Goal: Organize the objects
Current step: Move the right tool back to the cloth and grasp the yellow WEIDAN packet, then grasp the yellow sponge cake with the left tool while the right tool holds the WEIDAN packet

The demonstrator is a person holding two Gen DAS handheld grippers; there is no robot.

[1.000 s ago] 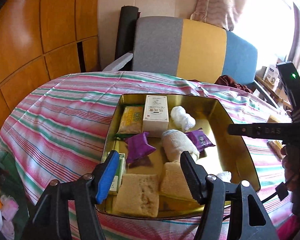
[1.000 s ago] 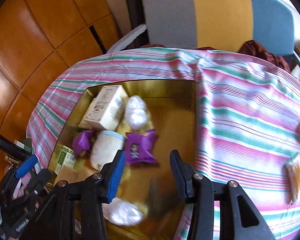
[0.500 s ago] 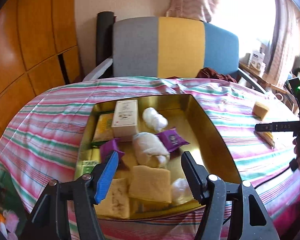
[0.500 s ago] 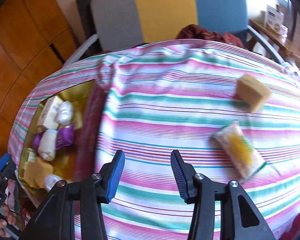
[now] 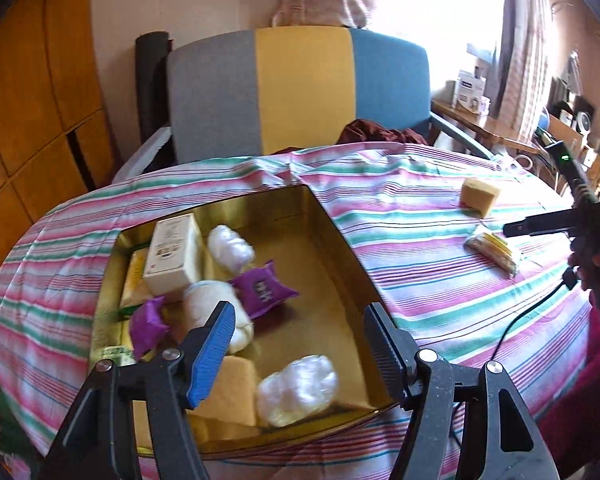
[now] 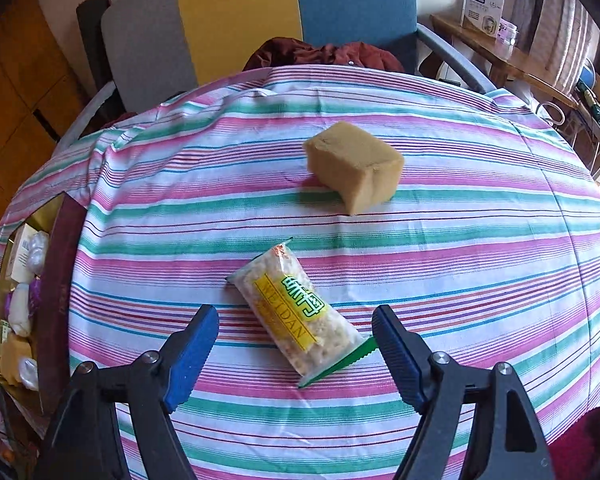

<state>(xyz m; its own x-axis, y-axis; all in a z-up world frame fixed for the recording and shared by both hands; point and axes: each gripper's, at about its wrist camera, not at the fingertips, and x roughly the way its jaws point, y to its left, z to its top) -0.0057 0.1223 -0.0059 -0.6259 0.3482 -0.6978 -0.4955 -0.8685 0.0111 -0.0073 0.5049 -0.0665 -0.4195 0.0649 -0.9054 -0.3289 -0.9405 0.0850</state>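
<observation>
The gold tin (image 5: 332,240) is sitting on the striped cloth (image 5: 440,280), holding a white box (image 5: 172,254), purple packets (image 5: 264,290), white bundles (image 5: 296,390) and yellow sponges (image 5: 230,390). The left gripper (image 5: 300,350) is hanging spread and empty over it. The right gripper (image 6: 296,354) has just been opening, with the snack bag (image 6: 296,312) lying between its jaws, untouched. A sponge block (image 6: 354,166) is sitting at 12 o'clock from the bag.

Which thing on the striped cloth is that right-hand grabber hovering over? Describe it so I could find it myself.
Start at the striped tablecloth, outside the gold tin. Two things lie there: a plain tan sponge block and, nearer the right gripper, a clear snack packet. The packet alone has a yellow label with green characters and a green sealed edge.
</observation>
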